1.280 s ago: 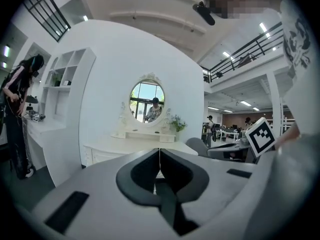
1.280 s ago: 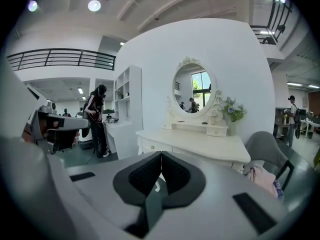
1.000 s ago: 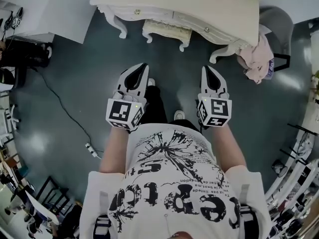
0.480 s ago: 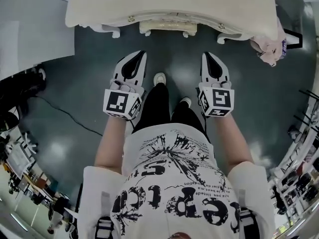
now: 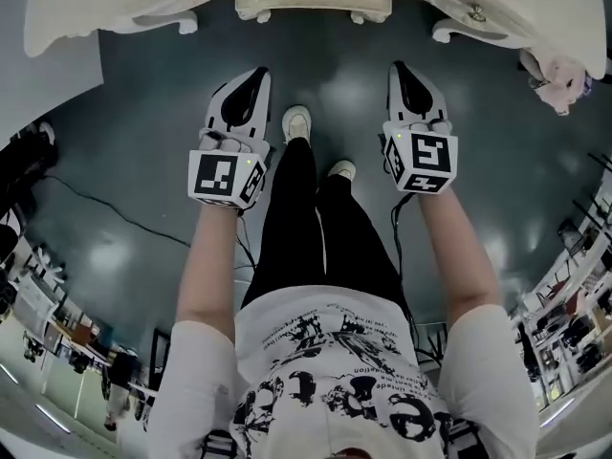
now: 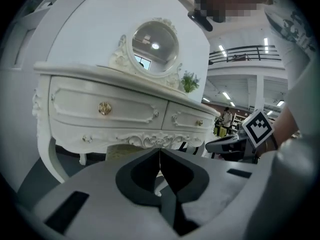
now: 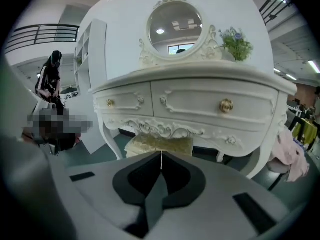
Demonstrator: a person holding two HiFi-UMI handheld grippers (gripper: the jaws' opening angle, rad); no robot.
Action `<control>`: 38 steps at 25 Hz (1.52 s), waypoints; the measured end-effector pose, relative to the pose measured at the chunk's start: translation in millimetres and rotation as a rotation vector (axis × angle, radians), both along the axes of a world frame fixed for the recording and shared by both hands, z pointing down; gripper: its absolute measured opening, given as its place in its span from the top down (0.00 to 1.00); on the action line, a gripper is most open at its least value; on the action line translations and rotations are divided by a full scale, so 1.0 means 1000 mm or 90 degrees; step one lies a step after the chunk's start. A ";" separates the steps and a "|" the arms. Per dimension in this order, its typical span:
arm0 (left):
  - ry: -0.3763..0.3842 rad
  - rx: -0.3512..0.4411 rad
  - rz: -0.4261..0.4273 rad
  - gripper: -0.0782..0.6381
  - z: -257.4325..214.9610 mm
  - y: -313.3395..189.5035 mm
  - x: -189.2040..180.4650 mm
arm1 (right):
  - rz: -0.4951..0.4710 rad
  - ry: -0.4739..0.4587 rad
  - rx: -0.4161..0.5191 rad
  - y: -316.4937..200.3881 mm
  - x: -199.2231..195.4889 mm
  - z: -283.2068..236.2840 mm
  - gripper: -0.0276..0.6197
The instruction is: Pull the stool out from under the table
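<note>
— Left gripper (image 6: 159, 151): how are its jaws found?
— They are pressed together, tip to tip, and nothing is pinched between them. The right gripper (image 7: 161, 155) is seen closed in the same way and is likewise empty.
— Where are the two held?
— In the head view they are held out in front of the person, one at each side of the legs (image 5: 306, 228), above the dark floor (image 5: 143, 142). Two white shoes (image 5: 297, 122) are seen between them.
— And the stool?
— The stool (image 7: 159, 143) is seen beyond the jaws, tucked under the white table (image 7: 200, 106), well apart from both grippers. Only its pale cushioned top and carved edge can be made out.
— What is placed farther off?
— An oval mirror (image 7: 175, 26) and a small green plant (image 7: 235, 43) are set on the tabletop. A pink cloth (image 7: 292, 159) is draped at the table's right end.
</note>
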State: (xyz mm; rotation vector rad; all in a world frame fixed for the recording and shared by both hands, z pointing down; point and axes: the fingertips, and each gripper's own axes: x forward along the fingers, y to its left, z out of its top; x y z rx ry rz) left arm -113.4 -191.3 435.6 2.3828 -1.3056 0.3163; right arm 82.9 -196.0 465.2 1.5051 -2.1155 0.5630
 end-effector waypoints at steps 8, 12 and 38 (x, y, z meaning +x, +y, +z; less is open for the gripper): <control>0.005 0.003 -0.033 0.86 0.117 0.008 0.005 | 0.024 0.016 -0.032 0.005 0.021 0.156 0.93; -0.030 0.010 -0.027 0.86 0.175 0.013 0.007 | 0.052 0.049 -0.033 -0.010 0.034 0.225 0.93; 0.010 0.023 0.040 0.86 0.264 -0.013 0.012 | 0.029 0.135 0.001 -0.157 0.041 0.350 0.52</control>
